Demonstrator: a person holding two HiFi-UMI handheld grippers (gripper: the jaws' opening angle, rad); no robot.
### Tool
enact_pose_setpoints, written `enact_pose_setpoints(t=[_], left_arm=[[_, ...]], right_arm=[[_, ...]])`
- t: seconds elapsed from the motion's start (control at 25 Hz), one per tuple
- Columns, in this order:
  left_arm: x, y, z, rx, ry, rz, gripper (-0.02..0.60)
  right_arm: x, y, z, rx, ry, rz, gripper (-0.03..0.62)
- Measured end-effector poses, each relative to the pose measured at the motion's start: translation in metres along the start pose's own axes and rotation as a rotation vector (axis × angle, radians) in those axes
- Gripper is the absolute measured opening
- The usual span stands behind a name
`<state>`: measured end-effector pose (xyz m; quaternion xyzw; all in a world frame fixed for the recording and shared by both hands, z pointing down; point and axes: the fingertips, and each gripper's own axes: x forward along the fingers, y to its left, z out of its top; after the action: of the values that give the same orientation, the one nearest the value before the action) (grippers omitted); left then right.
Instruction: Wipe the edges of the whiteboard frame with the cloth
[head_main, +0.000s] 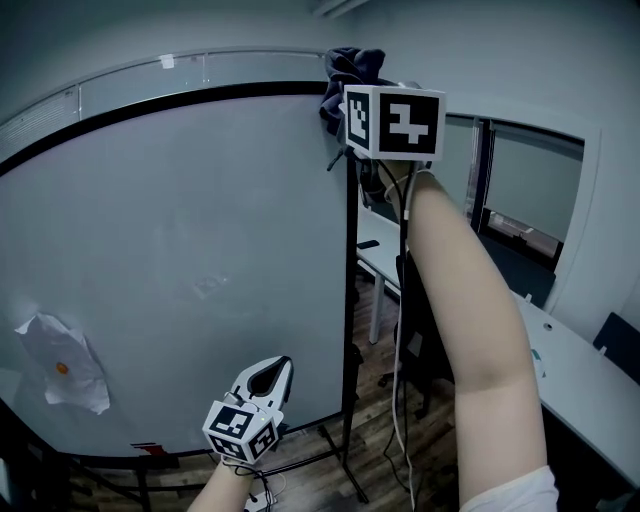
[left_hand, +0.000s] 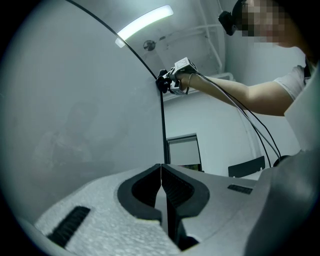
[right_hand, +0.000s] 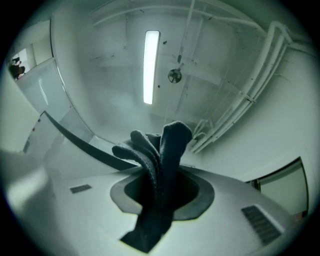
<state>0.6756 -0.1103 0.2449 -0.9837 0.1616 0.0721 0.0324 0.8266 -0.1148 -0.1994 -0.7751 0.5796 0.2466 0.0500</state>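
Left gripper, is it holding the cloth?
No, the left gripper is shut with nothing between its jaws; the cloth is clamped in the right gripper.

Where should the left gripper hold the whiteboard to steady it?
Probably the black right-hand frame edge, low down beside the left gripper. Open the shut fingers and come in from the right, straddling front and back. That upright strip is thin and exposed, while the board face is flat, with nothing to pinch.

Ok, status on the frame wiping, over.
Right gripper shut on cloth at frame top corner. Left gripper shut, empty, low. No obstruction seen.
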Motion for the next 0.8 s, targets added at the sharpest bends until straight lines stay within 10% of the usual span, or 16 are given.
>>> enact_pose_setpoints(t=[0.8], left_arm=[[-0.013,-0.035,-0.031,-0.027,0.046,0.012,0.020]], right_arm=[[-0.044,0.007,-0.106,0.043,0.167,0.013,0.095]])
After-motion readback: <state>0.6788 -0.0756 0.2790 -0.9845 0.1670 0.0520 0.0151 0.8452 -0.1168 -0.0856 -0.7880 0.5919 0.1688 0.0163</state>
